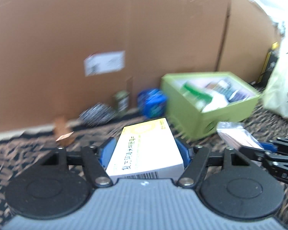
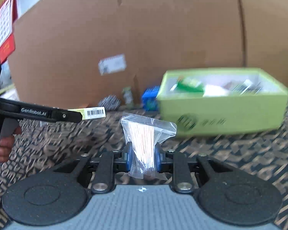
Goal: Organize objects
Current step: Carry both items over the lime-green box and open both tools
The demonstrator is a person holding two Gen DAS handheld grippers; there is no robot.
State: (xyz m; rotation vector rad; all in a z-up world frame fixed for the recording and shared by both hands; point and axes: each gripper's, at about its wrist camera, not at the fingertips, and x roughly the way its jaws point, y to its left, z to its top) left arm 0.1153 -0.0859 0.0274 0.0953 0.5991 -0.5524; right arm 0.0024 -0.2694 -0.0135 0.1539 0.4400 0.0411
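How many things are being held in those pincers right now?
2. The left gripper clamps a white and yellow carton; the right gripper clamps a clear bag of thin sticks. Both are held short of the green box.

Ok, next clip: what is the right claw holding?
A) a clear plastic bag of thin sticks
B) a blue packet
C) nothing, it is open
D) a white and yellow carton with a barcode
A: in the right wrist view the right claw is shut on the clear bag of thin sticks, while the left claw grips the white and yellow carton.
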